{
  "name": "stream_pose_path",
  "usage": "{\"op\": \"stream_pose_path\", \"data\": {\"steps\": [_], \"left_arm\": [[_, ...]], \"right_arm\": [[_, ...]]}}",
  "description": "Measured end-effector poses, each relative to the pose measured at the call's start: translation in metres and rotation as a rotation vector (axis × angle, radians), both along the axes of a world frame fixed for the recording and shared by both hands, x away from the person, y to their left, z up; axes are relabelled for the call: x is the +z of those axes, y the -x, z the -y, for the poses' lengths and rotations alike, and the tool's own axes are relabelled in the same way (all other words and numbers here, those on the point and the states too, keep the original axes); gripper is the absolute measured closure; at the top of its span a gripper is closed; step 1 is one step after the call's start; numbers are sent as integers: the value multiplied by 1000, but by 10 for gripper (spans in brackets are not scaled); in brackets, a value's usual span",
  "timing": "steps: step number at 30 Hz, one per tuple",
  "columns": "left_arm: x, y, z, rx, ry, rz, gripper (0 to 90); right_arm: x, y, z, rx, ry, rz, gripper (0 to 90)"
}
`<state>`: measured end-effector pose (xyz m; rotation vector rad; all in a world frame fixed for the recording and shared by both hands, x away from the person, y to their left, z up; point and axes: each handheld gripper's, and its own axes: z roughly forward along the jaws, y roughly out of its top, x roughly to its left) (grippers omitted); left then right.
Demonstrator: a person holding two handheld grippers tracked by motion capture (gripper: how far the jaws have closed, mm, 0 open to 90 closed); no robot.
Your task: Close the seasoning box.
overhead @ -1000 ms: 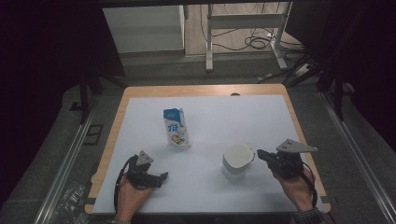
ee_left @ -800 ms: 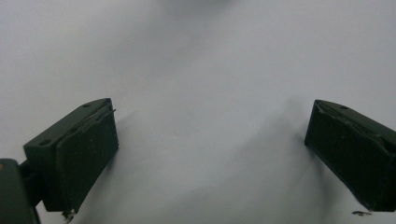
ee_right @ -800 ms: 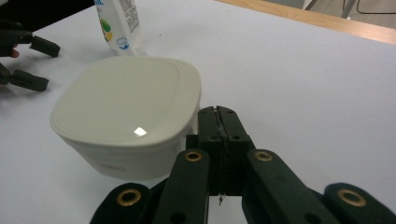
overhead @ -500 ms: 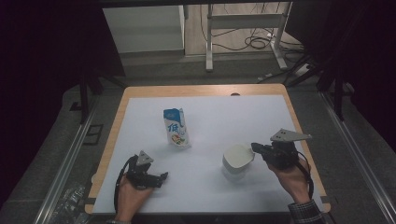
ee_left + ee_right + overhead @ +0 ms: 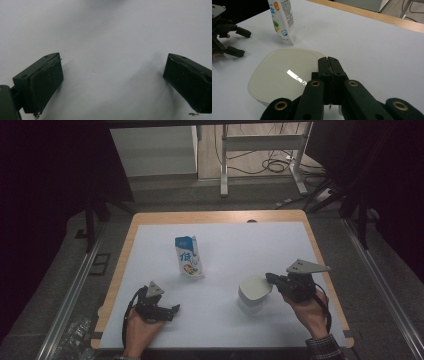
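Note:
A white lidded container (image 5: 254, 292) sits on the white table sheet at the front right; in the right gripper view the container (image 5: 284, 75) lies just under my jaws. My right gripper (image 5: 270, 279) is shut, its jaws pressed together with nothing seen between them, and the right gripper tip (image 5: 329, 60) hovers over the lid's near rim. A blue and white carton (image 5: 189, 257) stands upright mid-table, and the carton (image 5: 282, 20) shows beyond the container. My left gripper (image 5: 175, 310) rests at the front left, open; the left gripper (image 5: 112, 82) has only bare sheet between its jaws.
The white sheet covers most of a wooden table (image 5: 220, 216). Bare sheet stretches behind the carton and between the two hands. Dark floor, a rail (image 5: 70, 300) and table legs surround the table.
My right gripper has moved left and slightly forward until its shut tip is over the container's rim. The left gripper, carton and container have stayed put.

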<state>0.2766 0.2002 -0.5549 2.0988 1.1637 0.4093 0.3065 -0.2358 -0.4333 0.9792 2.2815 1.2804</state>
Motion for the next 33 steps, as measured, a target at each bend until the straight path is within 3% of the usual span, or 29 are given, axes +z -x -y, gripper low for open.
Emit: {"op": "stream_pose_path", "data": {"steps": [33], "left_arm": [[0, 0, 0, -3, -4, -1, 24]], "right_arm": [[-5, -1, 4, -26, 3, 20, 894]]}}
